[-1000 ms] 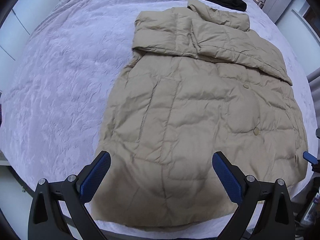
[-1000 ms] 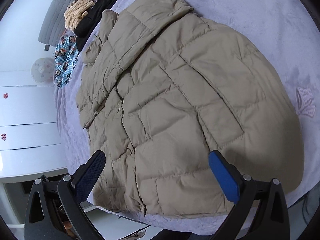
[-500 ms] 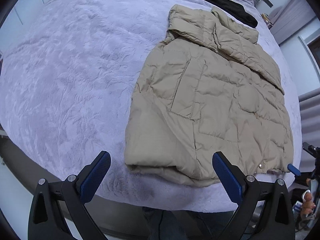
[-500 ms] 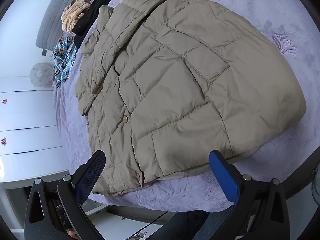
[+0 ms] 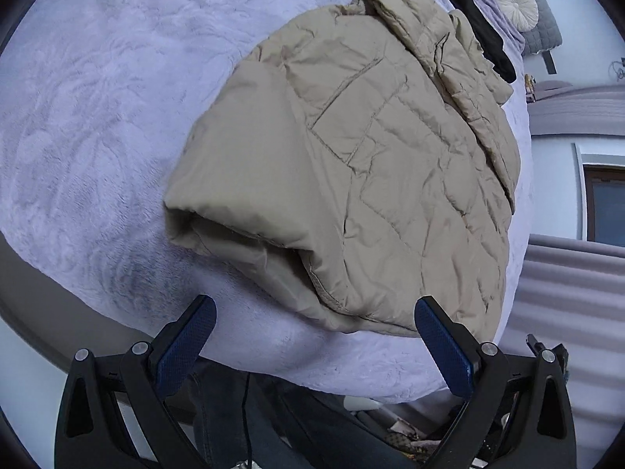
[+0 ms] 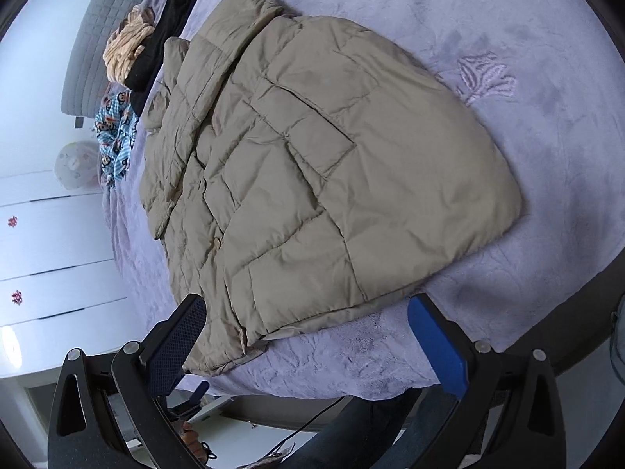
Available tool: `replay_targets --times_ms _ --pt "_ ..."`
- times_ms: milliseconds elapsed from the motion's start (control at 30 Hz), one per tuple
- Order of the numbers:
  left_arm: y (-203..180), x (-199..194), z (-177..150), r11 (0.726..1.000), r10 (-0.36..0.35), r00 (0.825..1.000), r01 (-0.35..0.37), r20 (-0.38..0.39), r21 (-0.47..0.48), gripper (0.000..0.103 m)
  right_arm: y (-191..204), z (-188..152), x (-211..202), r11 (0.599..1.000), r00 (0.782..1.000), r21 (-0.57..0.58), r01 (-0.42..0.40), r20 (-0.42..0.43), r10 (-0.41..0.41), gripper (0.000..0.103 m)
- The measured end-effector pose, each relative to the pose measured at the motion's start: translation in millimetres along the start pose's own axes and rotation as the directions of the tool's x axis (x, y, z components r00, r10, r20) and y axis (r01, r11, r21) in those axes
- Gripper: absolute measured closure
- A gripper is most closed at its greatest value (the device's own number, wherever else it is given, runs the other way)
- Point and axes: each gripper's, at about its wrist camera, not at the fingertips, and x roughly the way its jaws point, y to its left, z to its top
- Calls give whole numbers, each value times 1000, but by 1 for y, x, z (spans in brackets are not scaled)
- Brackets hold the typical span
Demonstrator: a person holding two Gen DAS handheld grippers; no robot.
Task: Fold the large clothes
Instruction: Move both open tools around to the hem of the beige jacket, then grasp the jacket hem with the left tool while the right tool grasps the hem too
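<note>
A: How are the jaws standing?

B: Both are gaping wide and gripping nothing. The left gripper (image 5: pixel 312 344) is hovering over the bed's near edge, just short of the beige puffer jacket (image 5: pixel 363 164). The right gripper (image 6: pixel 308 348) is hanging over the jacket's near corner, its left pad overlapping the hem in view, though I cannot tell if it is touching.

A: And where is the jacket lying?

B: It is lying folded on the lavender bedspread (image 5: pixel 97 117), its rolled edge facing the left camera, a patch pocket (image 6: pixel 312 133) showing on top.

A: What is sitting beyond it?

B: A black garment (image 6: pixel 164 35), a tan bundle (image 6: pixel 125 51) and a blue printed cloth (image 6: pixel 115 133) are lying near the headboard, just past the collar
</note>
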Motion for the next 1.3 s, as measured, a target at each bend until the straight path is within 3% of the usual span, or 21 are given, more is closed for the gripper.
replay_targets --times_ms 233,333,600,667,767,800,833,1033,1100,1167,1300 --pt "-8 10 11 998 -56 997 58 52 -35 1 -37 -6 4 989 999 139 -44 4 43 0" --pt "-13 13 22 998 -50 996 52 69 -22 1 -49 -4 9 979 997 189 -81 28 77 0" --pt "-36 25 30 998 -34 999 31 42 58 2 -66 11 24 922 968 297 -248 110 225 0" --pt "-39 24 32 997 -20 999 16 45 78 14 -67 12 29 910 964 322 -263 120 236 0" --pt "-40 25 36 994 19 999 -22 34 102 54 -70 10 34 885 954 356 -298 134 268 1" --pt "-41 23 37 992 33 999 -38 40 118 73 -71 9 35 879 950 362 -312 137 280 2" --pt "-39 20 38 991 39 998 -45 46 129 83 -70 8 36 873 946 364 -323 138 292 3" --pt "-34 1 44 987 -24 997 11 75 160 84 -67 4 45 874 952 377 -306 117 283 32" --pt "-36 -2 46 984 -33 997 19 76 179 84 -63 3 48 887 961 371 -275 105 255 65" --pt "-39 -5 48 978 -40 996 23 76 205 84 -58 4 49 910 975 350 -221 89 202 83" --pt "-43 -11 54 969 -52 996 34 67 245 84 -45 4 39 933 974 286 -218 124 189 87"
